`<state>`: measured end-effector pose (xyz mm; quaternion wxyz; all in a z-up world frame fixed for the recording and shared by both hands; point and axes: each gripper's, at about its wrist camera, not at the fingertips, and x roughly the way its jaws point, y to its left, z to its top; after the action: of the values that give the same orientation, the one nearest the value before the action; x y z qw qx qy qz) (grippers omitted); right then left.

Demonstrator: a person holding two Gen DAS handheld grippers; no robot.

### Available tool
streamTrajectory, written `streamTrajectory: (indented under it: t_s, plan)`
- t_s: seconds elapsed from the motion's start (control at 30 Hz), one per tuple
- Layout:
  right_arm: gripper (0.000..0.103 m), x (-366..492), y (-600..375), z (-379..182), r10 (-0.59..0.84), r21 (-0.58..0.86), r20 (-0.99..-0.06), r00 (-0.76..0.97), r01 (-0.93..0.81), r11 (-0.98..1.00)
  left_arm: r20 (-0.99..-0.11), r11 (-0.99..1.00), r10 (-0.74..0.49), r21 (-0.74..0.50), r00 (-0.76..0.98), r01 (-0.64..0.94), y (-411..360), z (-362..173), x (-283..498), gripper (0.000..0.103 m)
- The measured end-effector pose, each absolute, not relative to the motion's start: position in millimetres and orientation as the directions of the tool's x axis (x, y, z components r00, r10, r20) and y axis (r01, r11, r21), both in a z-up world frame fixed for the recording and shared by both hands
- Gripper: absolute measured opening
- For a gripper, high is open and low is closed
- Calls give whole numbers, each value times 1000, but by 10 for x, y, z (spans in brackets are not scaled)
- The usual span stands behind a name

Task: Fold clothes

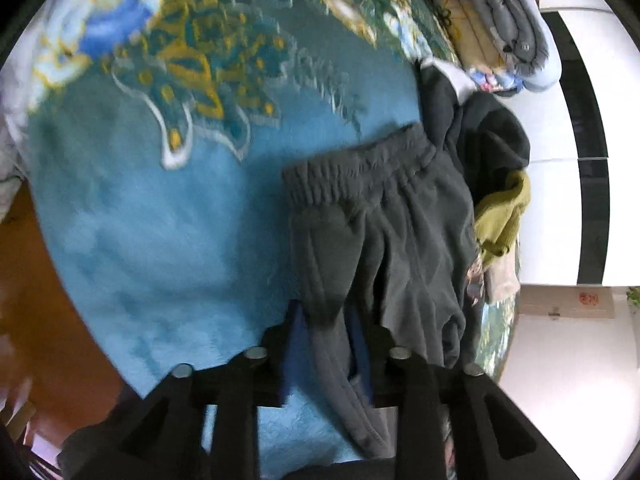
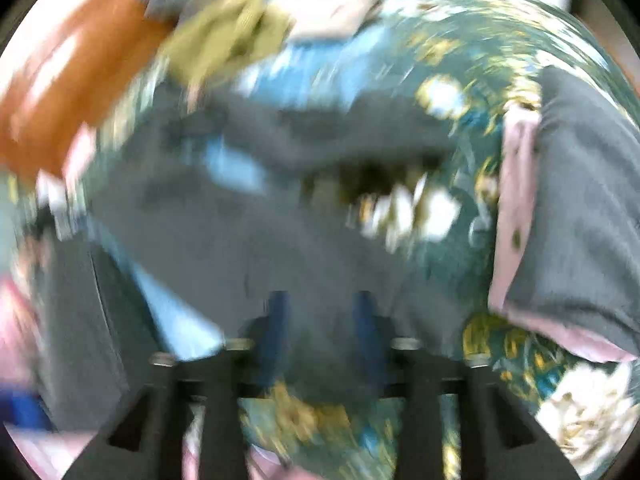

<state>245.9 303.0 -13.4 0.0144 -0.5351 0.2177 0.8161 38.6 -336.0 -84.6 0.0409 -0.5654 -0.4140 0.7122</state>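
Start on the left side of your left wrist view. There you see the orange-brown floor (image 1: 36,280), and next to it the big blue blanket (image 1: 160,240) with its yellow and white pattern. The dark gray pants (image 1: 384,216) lie on the blanket, toward the right. Their stretchy waistband (image 1: 352,172) is spread out flat at the top. A thin part of the pants runs down into your left gripper (image 1: 326,344). The two blue fingers (image 1: 294,344) sit close together with that gray cloth pinched between them. To the right of the pants is a heap of dark clothes (image 1: 492,140), and a green cloth (image 1: 504,216) sits at its lower edge. Up in the far right corner is a stack of folded bedding (image 1: 500,24), gray and pale yellow.

Your right wrist view is very blurry. At the upper left you see the floor (image 2: 60,92), then a green cloth (image 2: 228,40) near the top. The gray pants (image 2: 248,208) fill the middle. Your right gripper (image 2: 320,332) is at the bottom, with its blue fingers (image 2: 276,328) a small way apart. Gray cloth sits between them, so it looks like they are holding the pants, but the blur makes it hard to be sure. On the right lies a gray and pink piece of clothing (image 2: 576,216) on the flowery blanket (image 2: 460,60).
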Motion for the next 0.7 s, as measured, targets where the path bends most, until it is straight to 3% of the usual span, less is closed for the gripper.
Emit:
streamTrajectory:
  t_s: [0.17, 0.3, 0.63, 0.67, 0.7]
  plan:
    - [63, 1845, 3583, -495, -295, 572, -790, -538, -471, -671, -730, -658, 491, -668, -476, 347, -3435, -195, 405, 52]
    - [65, 1632, 3967, -946, -290, 639, -766, -574, -624, -451, -667, -648, 499, -711, -554, 272, -3212, 219, 376, 57]
    - [68, 1470, 4216, -1018, -180, 697, -708, -683, -634, -336, -641, -636, 621, -748, -451, 189, -2139, 156, 188, 59]
    - [67, 1466, 4210, -992, -176, 687, -716, -676, -636, -352, -644, -635, 627, -749, -439, 191, -2047, 123, 168, 59]
    - [52, 1463, 4204, -966, -171, 677, -723, -669, -638, -367, -646, -634, 631, -749, -430, 193, -1958, 99, 149, 59]
